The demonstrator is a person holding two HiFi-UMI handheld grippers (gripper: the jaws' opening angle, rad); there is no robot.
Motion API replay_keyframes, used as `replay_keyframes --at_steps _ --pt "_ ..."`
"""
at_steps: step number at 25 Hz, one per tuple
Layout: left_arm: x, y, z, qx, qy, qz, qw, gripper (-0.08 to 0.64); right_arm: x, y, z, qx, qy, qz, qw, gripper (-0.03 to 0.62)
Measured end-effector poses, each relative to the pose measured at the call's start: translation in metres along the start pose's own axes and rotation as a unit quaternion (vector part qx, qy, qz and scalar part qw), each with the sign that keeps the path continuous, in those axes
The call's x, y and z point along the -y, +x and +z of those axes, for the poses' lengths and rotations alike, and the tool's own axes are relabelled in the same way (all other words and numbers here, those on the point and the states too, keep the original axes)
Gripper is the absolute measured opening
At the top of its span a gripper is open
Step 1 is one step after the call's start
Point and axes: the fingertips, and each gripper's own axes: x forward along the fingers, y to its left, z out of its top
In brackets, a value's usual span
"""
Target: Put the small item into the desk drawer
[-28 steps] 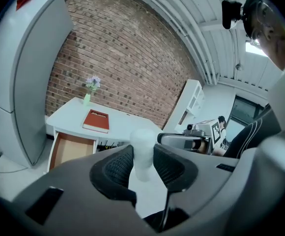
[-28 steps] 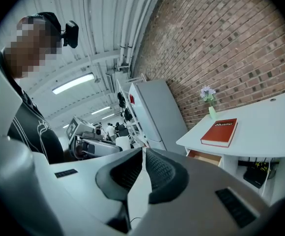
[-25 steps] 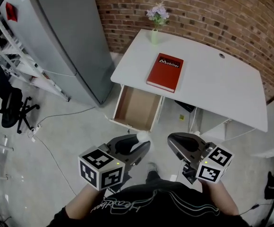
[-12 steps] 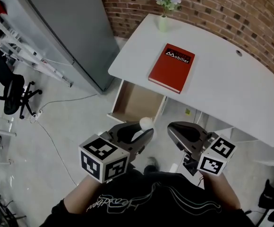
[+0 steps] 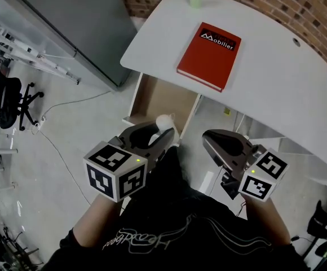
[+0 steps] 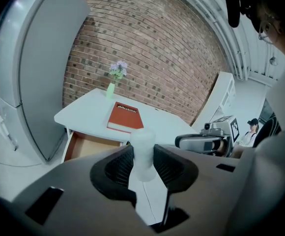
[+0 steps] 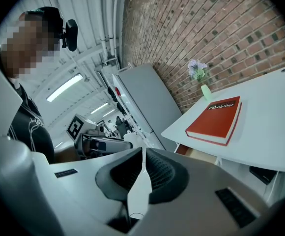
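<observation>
Carrying step: the left gripper [image 6: 142,152] jaws clamp a small white bottle-like item [image 6: 142,139]. The open drawer [image 6: 86,145] lies ahead of and below them. The right gripper [image 7: 143,154] has its jaws together, empty. The next move calls for reaching over the drawer, lowering and releasing.

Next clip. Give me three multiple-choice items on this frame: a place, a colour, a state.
1. Where does the red book lie? A. on the desk B. on the floor C. on a chair
2. What colour is the small item in the left tool? A. red B. white C. green
3. The desk drawer is: A. shut B. taken out C. open
Key: 1 A, the book lies flat on the white top. 2 B, the piece clamped between the jaws is white. 3 C, its wooden inside shows below the desk edge.
</observation>
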Motion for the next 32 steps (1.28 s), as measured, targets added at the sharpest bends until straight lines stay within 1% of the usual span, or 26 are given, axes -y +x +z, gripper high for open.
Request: replay_keyframes --at_steps 5,10,14,18,21,24,27,32 --pt "-0.041 0.022 0.0 -0.006 0.006 0.0 1.0 0.143 0.028 0.019 -0.01 -0.006 0.026 -0.018 0.999 0.052" --pt "-0.086 0.051 -0.003 -0.026 -0.001 0.006 0.9996 0.143 0.052 0.045 -0.015 -0.014 0.051 -0.029 0.998 0.052" --pt "-0.117 0.078 -0.014 -0.043 -0.005 0.01 0.999 0.143 0.068 0.061 -0.021 -0.017 0.068 -0.038 0.997 0.052" --pt "-0.149 0.109 -0.031 -0.058 -0.029 0.019 0.9977 0.143 0.084 0.073 -0.032 -0.026 0.084 -0.043 0.995 0.052" --pt "-0.172 0.128 -0.044 -0.071 -0.035 0.032 0.9964 0.143 0.095 0.08 -0.042 -0.03 0.094 -0.045 0.994 0.052" --pt "-0.191 0.149 -0.058 -0.087 -0.029 0.045 0.9947 0.143 0.11 0.084 -0.053 -0.034 0.105 -0.052 0.993 0.052" --pt "-0.206 0.168 -0.077 -0.11 -0.022 0.049 0.9925 0.143 0.121 0.088 -0.069 -0.04 0.114 -0.055 0.991 0.052" --pt "-0.226 0.198 -0.107 -0.152 0.012 0.06 0.9866 0.143 0.134 0.097 -0.088 -0.045 0.132 -0.058 0.989 0.052"
